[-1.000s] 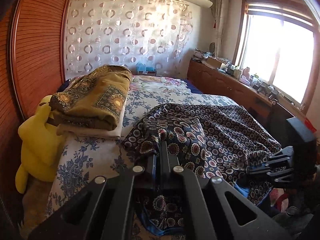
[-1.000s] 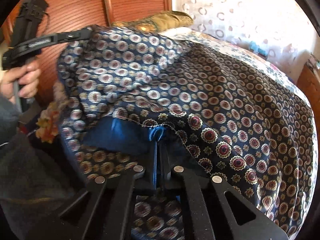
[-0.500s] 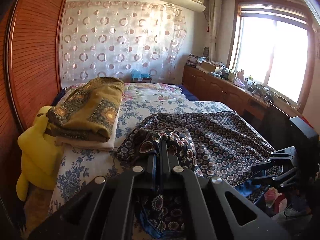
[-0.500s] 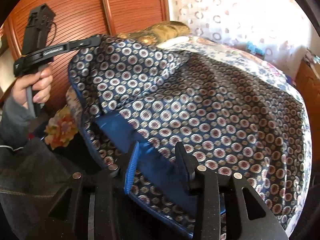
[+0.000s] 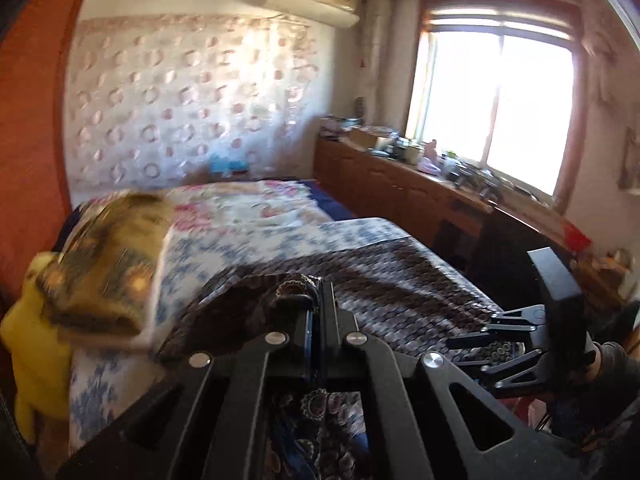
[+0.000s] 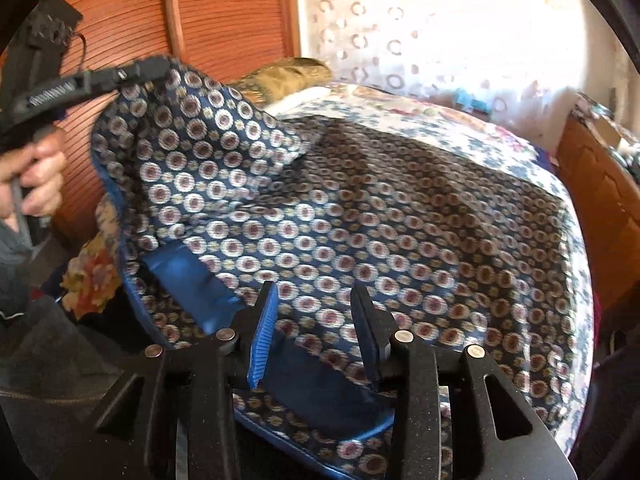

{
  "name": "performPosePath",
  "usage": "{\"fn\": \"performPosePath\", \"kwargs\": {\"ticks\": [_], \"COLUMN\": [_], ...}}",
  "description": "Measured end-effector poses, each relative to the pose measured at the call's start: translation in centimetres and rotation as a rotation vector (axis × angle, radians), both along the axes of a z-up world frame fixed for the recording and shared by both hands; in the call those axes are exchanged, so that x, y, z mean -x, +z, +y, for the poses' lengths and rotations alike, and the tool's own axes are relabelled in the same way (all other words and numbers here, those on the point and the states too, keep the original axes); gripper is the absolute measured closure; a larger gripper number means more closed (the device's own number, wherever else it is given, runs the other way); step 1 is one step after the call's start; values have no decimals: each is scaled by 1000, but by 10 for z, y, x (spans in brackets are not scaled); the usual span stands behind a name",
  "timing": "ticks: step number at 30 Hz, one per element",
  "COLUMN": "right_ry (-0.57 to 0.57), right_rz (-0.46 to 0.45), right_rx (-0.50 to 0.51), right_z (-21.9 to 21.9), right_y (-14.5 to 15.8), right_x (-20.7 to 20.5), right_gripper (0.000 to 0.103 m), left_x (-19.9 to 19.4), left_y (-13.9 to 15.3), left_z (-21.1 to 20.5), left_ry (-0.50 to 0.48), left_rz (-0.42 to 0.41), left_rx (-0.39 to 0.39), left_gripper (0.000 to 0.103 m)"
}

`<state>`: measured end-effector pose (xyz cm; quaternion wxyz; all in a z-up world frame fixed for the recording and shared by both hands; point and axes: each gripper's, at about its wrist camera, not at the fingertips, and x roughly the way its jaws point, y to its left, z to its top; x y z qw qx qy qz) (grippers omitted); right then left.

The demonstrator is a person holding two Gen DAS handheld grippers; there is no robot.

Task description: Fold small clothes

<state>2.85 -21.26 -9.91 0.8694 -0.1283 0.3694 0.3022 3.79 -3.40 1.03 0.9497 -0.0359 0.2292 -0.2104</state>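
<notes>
Patterned cloth (image 6: 360,208) lengthwise along bed (image 6: 460,132)

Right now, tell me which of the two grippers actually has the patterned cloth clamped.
The left gripper: shut on a raised corner of the navy medallion-print cloth. The right gripper stands open over the cloth's blue-lined edge, pressing on nothing.

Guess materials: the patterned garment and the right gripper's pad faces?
Patterned garment: thin woven fabric, probably silky or synthetic; drapes limply, plain blue lining shows where it turns over. Right gripper pads: blue, finely ribbed, likely rubber or soft plastic; rest is matte black plastic with metal pins.
</notes>
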Motion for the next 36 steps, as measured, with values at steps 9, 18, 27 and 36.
{"fn": "performPosePath", "kwargs": {"ticks": [9, 18, 27, 36], "right_ry": [-139, -249, -335, -367], "right_rz": [-50, -86, -67, -84], "right_rx": [-90, -145, -127, -84], "right_z": [-64, -125, -165, -169], "right_y": [15, 33, 20, 20], "right_x": [3, 17, 13, 5], "right_gripper": [65, 65, 65, 65], "left_x": [-35, -47, -59, -73], "left_y": [40, 57, 33, -5], "left_z": [-107, -191, -201, -153], "left_ry": [-225, -372, -414, -308], "left_rz": [-34, -46, 53, 129], "left_rx": [-109, -170, -221, -215], "left_gripper": [103, 103, 72, 66]}}
